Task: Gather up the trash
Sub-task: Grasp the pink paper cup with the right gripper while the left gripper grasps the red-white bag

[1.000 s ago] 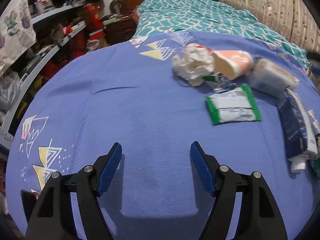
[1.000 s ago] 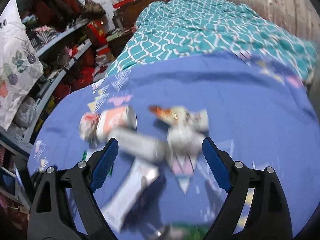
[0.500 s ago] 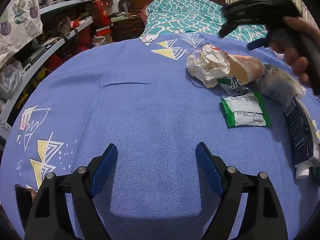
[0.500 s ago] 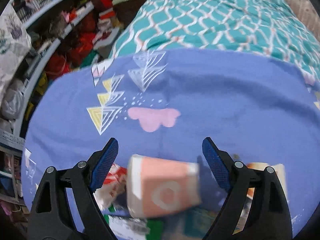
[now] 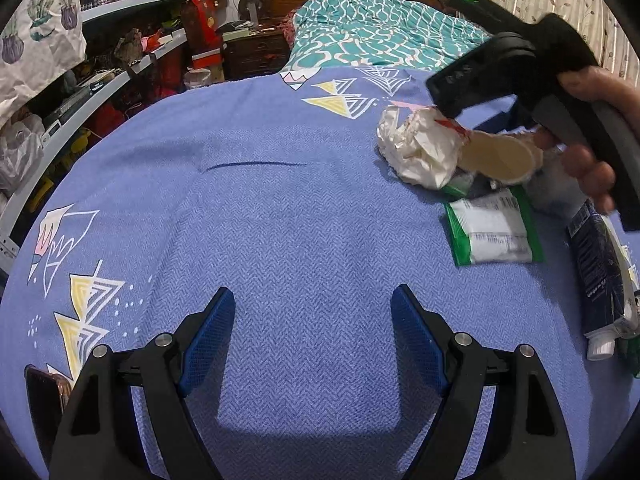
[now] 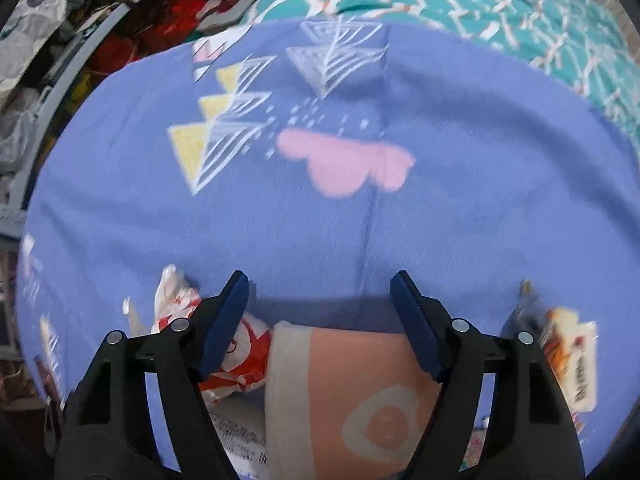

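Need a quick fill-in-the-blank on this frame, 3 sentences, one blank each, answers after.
1. The paper cup lies on its ____ between the fingers of the right gripper.
2. The left gripper hangs over bare blanket with its jaws ____.
3. The flat packet beside the crumpled paper has a ____ border.

Answers: side; open; green

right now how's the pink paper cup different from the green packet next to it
The pink paper cup is a rounded tube lying on its side, open mouth showing; the green packet is a flat rectangle lying flat.
The cup is salmon pink with a pale ring mark; the packet is green-edged with a white printed label.
The cup sits between the open jaws of the right gripper; the packet has no gripper at it.
Both lie on the blue bedspread.
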A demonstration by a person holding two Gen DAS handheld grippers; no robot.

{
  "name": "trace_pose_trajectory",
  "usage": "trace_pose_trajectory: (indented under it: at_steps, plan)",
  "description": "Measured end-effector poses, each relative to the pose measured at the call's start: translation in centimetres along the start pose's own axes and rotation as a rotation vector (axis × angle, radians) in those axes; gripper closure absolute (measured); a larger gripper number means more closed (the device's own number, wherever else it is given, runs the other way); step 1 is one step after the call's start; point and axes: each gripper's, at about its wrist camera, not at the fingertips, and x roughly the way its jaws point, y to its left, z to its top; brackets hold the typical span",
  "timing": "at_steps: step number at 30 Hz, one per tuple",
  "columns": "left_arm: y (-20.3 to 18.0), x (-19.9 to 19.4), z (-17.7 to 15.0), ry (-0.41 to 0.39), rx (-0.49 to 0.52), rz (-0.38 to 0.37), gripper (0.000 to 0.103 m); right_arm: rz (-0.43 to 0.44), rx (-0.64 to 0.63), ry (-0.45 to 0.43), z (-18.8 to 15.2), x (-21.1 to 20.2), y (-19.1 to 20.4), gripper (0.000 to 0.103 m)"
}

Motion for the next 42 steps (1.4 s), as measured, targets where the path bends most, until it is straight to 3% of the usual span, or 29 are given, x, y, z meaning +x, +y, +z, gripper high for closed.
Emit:
trace_pose_trajectory:
  at_steps: [18,28,32,35,38,42]
  plan:
    - [0.8,-0.3,-0.2,-0.014,-0.035,0.012,0.026,0.122,-0.153,0.017,-11.1,-3.5,2.9,0.033]
    - [1.1,-0.4,-0.2,-0.011,-0.049,-0.005,0.027,0.124,-0.237,0.031,-16.7,-5.0,3.9,0.033]
    - [2.3,-0.6,-0.1,-0.016,-0.093,-0.090,0.027,0.138,-0.266,0.033,-18.6,-5.3,4.4,0.032]
    - [4.1,-1.4,-0.1,-0.020,-0.173,-0.201,0.027,0.161,-0.268,-0.017,-20.1,-6.5,4.6,0.032]
    - [4.7,-3.2,0.3,-0.060,-0.188,-0.277,0.027,0.159,-0.256,-0.129,-21.7,-8.9,4.3,0.032]
    - [2.7,-4.9,1.2,-0.082,-0.115,-0.381,0.028,0.106,-0.253,-0.296,-24.3,-12.0,3.9,0.032]
